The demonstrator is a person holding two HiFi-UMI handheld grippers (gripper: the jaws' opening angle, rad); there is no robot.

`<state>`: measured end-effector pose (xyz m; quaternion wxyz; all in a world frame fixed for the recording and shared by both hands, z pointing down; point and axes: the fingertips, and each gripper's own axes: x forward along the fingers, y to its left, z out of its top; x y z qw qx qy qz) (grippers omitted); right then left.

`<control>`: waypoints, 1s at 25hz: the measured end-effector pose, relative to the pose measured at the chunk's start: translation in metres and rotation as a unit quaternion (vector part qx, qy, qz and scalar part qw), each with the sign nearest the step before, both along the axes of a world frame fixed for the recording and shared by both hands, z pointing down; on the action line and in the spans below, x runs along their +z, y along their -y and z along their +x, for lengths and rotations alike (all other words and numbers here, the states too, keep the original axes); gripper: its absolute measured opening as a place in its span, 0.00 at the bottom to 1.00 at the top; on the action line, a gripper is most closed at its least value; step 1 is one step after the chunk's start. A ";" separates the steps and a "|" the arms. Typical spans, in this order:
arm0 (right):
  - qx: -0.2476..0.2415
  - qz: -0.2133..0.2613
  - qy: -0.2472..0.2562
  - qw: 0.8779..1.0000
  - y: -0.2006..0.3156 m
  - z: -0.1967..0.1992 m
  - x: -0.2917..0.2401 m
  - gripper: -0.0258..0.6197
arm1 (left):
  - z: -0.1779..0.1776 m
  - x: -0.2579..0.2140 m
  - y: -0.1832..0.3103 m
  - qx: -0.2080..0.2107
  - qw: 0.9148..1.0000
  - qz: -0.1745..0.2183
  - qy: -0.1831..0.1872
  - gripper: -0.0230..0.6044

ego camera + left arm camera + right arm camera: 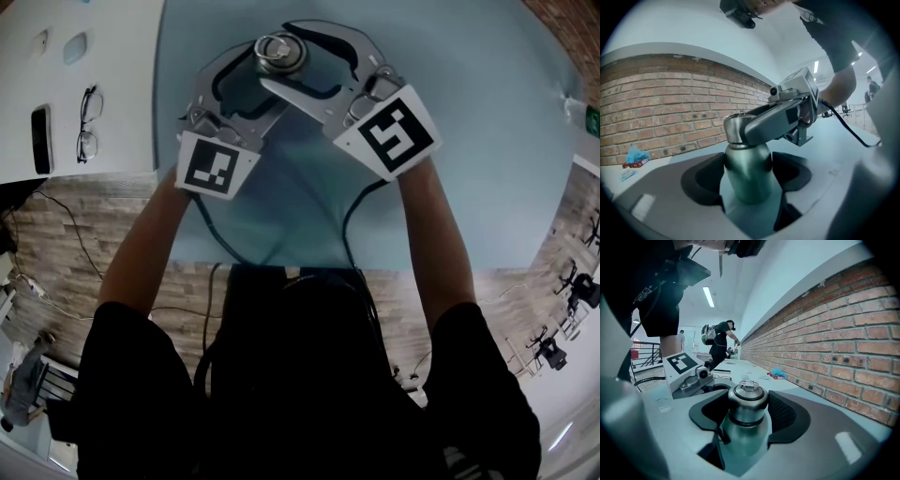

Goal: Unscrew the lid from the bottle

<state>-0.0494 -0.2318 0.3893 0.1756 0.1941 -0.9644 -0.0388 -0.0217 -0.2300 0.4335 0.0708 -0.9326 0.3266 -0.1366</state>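
Note:
A grey metal bottle (747,171) stands upright on the pale blue table (469,187). Its steel lid (279,52) with a small ring on top faces the head view. My left gripper (749,177) is shut on the bottle's body, with the black pads pressing on both sides. My right gripper (747,409) is shut on the lid (747,397), one pad on each side of it. In the head view the left gripper (251,82) reaches in from the lower left. The right gripper (298,58) crosses over it from the right. The bottle's base is hidden.
Glasses (87,122) and a dark phone (41,139) lie on a white table to the left. A blue object (778,373) sits by the brick wall (843,333). Cables (352,230) hang over the table's near edge. A person (719,341) stands far behind.

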 end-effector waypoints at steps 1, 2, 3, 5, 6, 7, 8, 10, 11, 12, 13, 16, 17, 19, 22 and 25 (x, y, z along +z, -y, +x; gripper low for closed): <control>0.001 0.000 0.000 1.000 0.000 0.000 0.000 0.45 | 0.000 0.000 0.000 0.000 1.000 0.001 -0.001 0.55; 0.002 0.001 0.000 1.000 0.001 -0.001 0.000 0.45 | -0.001 0.000 0.000 -0.001 1.000 0.001 -0.001 0.55; 0.002 0.002 0.000 1.000 0.001 -0.001 0.000 0.45 | -0.001 0.000 0.000 0.000 1.000 0.001 -0.001 0.55; 0.004 0.002 0.003 1.000 0.001 -0.001 -0.001 0.45 | 0.000 0.000 0.000 -0.001 1.000 0.002 -0.002 0.55; 0.005 0.002 0.005 1.000 0.001 -0.001 -0.001 0.45 | 0.000 0.000 0.000 -0.001 1.000 0.002 -0.001 0.55; 0.006 0.002 0.006 1.000 0.001 -0.001 -0.001 0.45 | 0.000 0.000 0.000 -0.001 1.000 0.001 -0.001 0.55; 0.007 0.001 0.006 1.000 0.002 -0.001 -0.001 0.45 | 0.000 0.000 0.000 -0.001 1.000 0.001 -0.001 0.55; 0.008 0.002 0.007 1.000 0.002 -0.001 -0.002 0.45 | 0.000 0.000 0.000 -0.001 1.000 0.003 0.000 0.55; 0.008 0.003 0.008 1.000 0.002 -0.001 -0.002 0.45 | 0.000 0.000 0.000 -0.001 1.000 0.004 0.002 0.55; 0.008 0.004 0.009 1.000 0.002 -0.001 -0.003 0.45 | 0.000 0.000 0.000 -0.001 1.000 0.004 0.003 0.55; 0.009 0.005 0.013 1.000 0.002 -0.001 -0.005 0.45 | -0.001 0.001 0.000 -0.001 1.000 0.003 0.002 0.55; 0.021 0.001 0.040 0.999 0.004 -0.002 -0.013 0.45 | -0.001 0.001 0.001 -0.003 1.000 0.001 0.000 0.55; 0.024 0.000 0.045 0.999 0.005 -0.001 -0.015 0.45 | -0.001 0.001 0.001 -0.003 1.000 0.001 0.001 0.55; 0.026 -0.001 0.048 0.999 0.006 0.000 -0.015 0.45 | -0.001 0.002 0.000 -0.005 1.000 0.001 0.003 0.55; 0.025 0.000 0.046 0.999 0.005 0.000 -0.015 0.45 | 0.000 0.002 0.000 -0.011 1.000 0.001 0.003 0.56; 0.026 0.000 0.047 0.999 0.004 -0.001 -0.016 0.45 | 0.001 0.003 0.001 -0.014 1.000 0.001 0.005 0.59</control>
